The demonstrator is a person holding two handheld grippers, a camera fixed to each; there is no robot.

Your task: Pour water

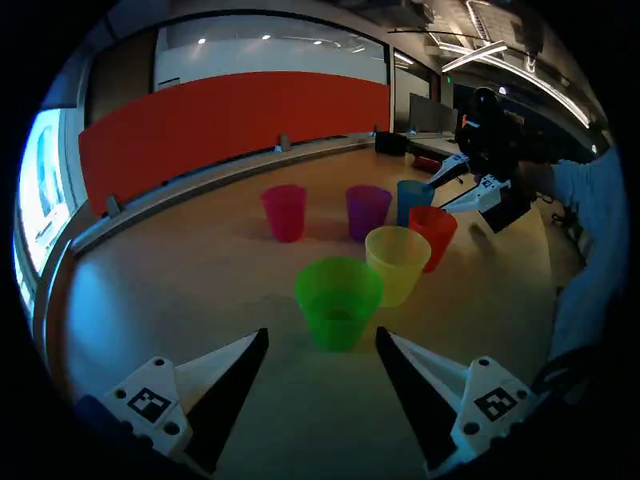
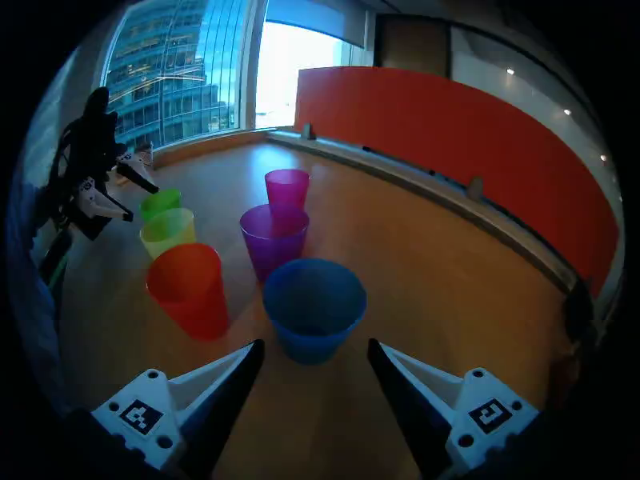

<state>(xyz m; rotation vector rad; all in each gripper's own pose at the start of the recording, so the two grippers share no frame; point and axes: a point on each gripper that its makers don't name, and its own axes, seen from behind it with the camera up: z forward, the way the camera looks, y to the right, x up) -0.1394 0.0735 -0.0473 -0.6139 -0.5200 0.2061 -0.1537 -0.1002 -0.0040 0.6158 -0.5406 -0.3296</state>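
Observation:
Several plastic cups stand on a wooden table (image 1: 184,272). In the left gripper view, a green cup (image 1: 338,302) stands just ahead of my open left gripper (image 1: 322,346), between its fingertips but apart from them. Behind it are a yellow cup (image 1: 397,262), a red cup (image 1: 433,234), a blue cup (image 1: 413,199), a purple cup (image 1: 368,210) and a pink cup (image 1: 285,211). My right gripper (image 1: 462,183) hangs open beyond the blue cup. In the right gripper view, the blue cup (image 2: 314,308) stands right before my open right gripper (image 2: 316,354), with the red cup (image 2: 190,288) to its left. The left gripper (image 2: 138,192) stays near the green cup (image 2: 160,203).
An orange partition (image 1: 232,120) runs along the table's far edge. Large windows (image 2: 184,72) lie beyond the table in the right gripper view. A sleeve (image 1: 596,192) of the person holding the grippers is at the right of the left gripper view. Bare tabletop (image 2: 448,272) stretches right of the cups.

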